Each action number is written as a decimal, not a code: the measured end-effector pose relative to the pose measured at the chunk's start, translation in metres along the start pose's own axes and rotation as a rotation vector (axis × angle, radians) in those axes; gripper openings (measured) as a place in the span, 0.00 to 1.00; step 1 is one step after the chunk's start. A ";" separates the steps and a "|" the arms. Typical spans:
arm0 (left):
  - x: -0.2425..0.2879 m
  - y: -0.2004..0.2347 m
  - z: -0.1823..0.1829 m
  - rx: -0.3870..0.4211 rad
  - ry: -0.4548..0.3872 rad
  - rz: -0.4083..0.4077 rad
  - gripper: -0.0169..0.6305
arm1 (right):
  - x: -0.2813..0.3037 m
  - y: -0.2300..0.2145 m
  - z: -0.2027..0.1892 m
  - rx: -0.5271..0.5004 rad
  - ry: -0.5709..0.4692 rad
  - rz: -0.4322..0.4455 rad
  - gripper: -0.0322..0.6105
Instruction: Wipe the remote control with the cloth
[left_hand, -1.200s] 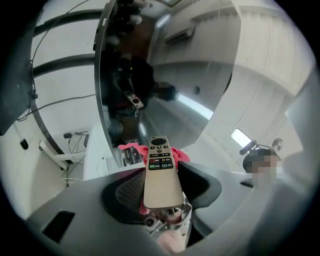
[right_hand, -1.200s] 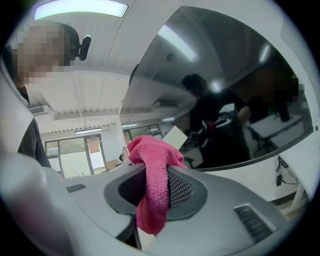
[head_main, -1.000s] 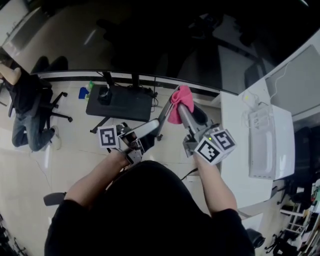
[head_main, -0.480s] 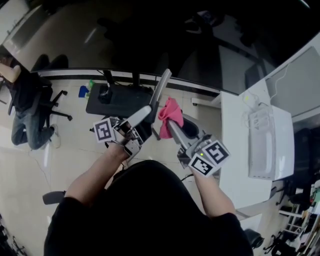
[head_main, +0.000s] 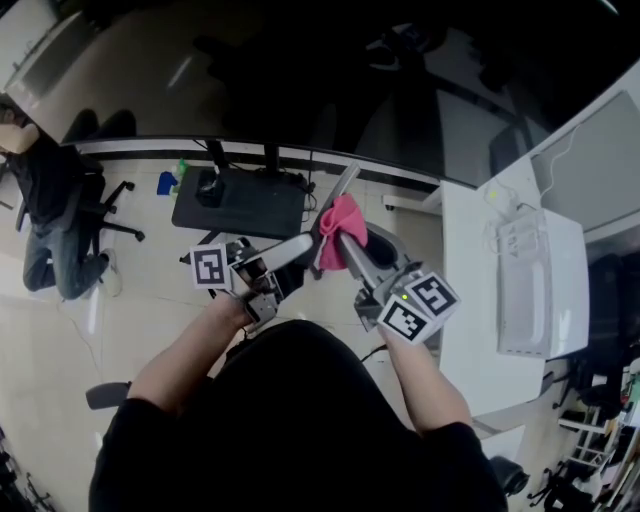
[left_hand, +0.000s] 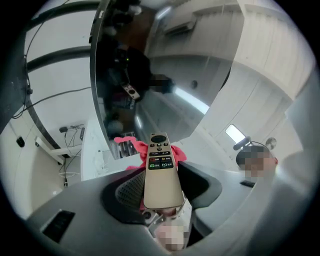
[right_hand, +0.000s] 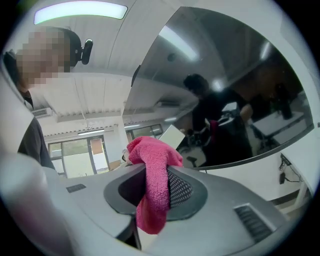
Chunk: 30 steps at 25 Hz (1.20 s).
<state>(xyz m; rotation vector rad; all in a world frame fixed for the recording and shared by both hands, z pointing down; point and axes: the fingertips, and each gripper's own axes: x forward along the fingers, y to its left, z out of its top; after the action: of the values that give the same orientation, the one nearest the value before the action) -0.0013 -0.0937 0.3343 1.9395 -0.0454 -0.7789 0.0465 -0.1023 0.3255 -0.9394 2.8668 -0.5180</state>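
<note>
Over tiled floor (head_main: 150, 310), arms (head_main: 185, 365) forward and converging, left gripper (left_hand: 161, 196) clamped on remote control (left_hand: 159, 165), right gripper (right_hand: 156, 192) pinching pink cloth (right_hand: 152, 155).

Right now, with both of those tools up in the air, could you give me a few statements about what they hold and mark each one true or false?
1. The left gripper is clamped on a remote control. True.
2. The cloth is blue. False: it is pink.
3. The right gripper is empty. False: its jaws pinch the cloth.
4. The remote control's buttons show in the left gripper view. True.
5. The remote control lies on a desk. False: the left gripper holds it up in the air.
</note>
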 end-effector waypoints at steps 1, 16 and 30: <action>0.000 0.000 -0.006 -0.002 0.030 -0.002 0.35 | -0.003 -0.007 0.006 0.002 -0.014 -0.018 0.20; -0.059 0.072 0.022 0.252 -0.014 0.367 0.35 | -0.030 -0.031 0.011 -0.051 -0.016 -0.147 0.20; -0.299 0.323 0.113 0.576 0.109 1.500 0.35 | -0.077 -0.044 -0.089 0.083 0.269 -0.335 0.20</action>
<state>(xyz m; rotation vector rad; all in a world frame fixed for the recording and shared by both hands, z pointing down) -0.2037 -0.2378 0.7144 1.7764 -1.5754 0.4065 0.1175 -0.0642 0.4215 -1.4469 2.8935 -0.8440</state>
